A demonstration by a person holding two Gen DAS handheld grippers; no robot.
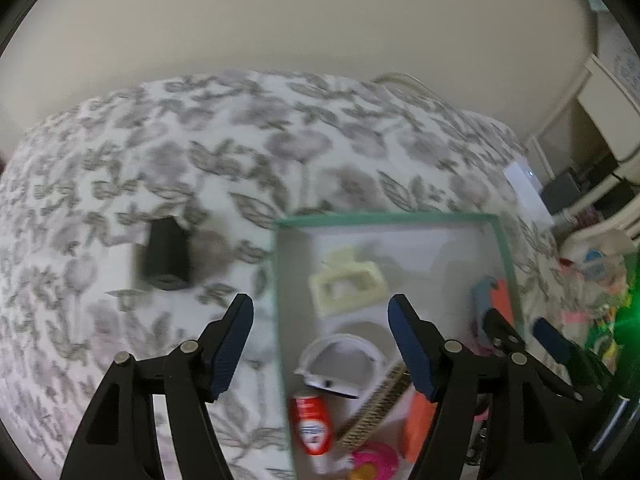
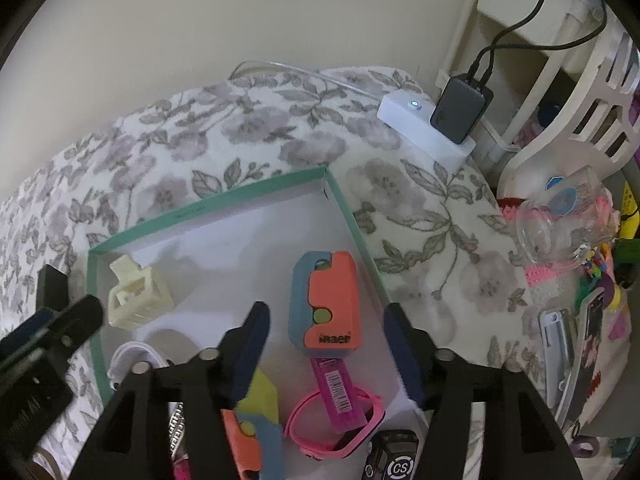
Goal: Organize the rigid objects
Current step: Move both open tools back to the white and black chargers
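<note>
A teal-rimmed shallow box [image 1: 384, 219] [image 2: 208, 196] lies on a floral bedspread. It holds a cream hair claw [image 1: 347, 285] [image 2: 138, 296], an orange and blue block [image 2: 326, 304], a white curved piece [image 1: 340, 360], a red tube [image 1: 314, 424], a braided band [image 1: 378, 408] and a pink bracelet [image 2: 332, 420]. A black rectangular object [image 1: 166, 254] lies on the bedspread left of the box. My left gripper [image 1: 320, 344] is open and empty over the box's left edge. My right gripper [image 2: 326, 356] is open and empty above the block.
A white device [image 2: 424, 128] with a dark charger [image 2: 460, 108] sits at the bed's far right corner. A white basket [image 2: 580, 92], a clear cup [image 2: 560, 216] and assorted clutter lie to the right. A wall stands behind the bed.
</note>
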